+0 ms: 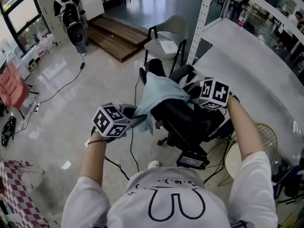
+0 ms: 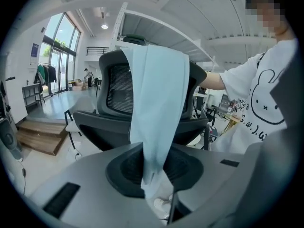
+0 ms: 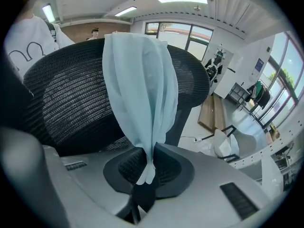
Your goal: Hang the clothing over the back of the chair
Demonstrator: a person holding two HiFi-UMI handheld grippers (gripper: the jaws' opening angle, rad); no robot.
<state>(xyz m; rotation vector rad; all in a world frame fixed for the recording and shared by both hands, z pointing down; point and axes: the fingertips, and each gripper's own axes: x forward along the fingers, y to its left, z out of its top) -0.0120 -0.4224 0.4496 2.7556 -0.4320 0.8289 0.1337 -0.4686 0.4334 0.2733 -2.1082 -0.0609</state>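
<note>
Jaws of the left gripper, at eight o'clock from the seat, stand narrow, pinching one hanging end of the thin pale-blue cloth garment. It runs up over the top of the black mesh office chair and down to the right gripper at two o'clock, whose jaws are nearly together on the other end. Its long axis lies across the backrest with both hands equally near, so I'd judge only letting go remains, and the grey shell chair at twelve and the white shelf rack at three stand clear.
</note>
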